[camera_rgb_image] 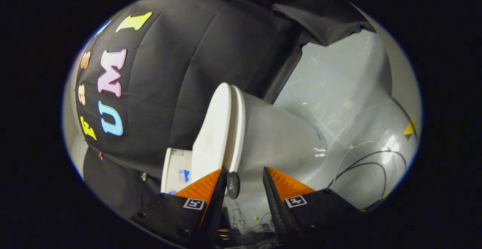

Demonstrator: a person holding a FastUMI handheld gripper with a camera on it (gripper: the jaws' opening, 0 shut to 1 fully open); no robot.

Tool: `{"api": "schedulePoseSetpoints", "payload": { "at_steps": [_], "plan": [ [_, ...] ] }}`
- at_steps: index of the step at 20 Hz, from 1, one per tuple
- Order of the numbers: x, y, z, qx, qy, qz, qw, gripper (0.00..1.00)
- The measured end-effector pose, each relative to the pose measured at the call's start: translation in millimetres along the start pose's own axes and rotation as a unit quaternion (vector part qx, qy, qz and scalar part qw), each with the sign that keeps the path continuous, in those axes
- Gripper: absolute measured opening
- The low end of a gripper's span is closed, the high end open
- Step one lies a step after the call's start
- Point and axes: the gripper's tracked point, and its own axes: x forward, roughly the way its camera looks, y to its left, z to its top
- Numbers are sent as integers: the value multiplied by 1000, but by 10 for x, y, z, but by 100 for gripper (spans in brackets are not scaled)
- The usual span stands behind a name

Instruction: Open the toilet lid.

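Gripper (244, 179): fingers spread apart, grasping nothing; a gap lies between the tips.
Disc (232, 185): small dark round piece just beside the left finger's tip.
Toilet lid (213, 136): just ahead of the left finger, lying closed against the seat.
Bowl (275, 139): right of the lid, beyond the fingers.
Cables (371, 164): farther right, on the grey floor (339, 87).

glossy smooth toilet lid (214, 136), matt cloth wall (180, 72)

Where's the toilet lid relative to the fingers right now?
In the gripper view the toilet lid is closed against the seat, just beyond the open gripper, by the black cloth wall.
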Motion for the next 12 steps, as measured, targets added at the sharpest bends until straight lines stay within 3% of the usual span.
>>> {"api": "schedulePoseSetpoints", "payload": {
  "at_steps": [4, 5, 8, 10, 12],
  "plan": [
    [76, 47, -77, 40, 23, 26, 999, 47],
    [44, 65, -112, 51, 30, 35, 998, 36],
    [92, 55, -119, 61, 29, 41, 997, 36],
    [-1, 6, -77, 78, 8, 24, 997, 25],
    [98, 77, -55, 84, 18, 32, 996, 13]
  ]
}}
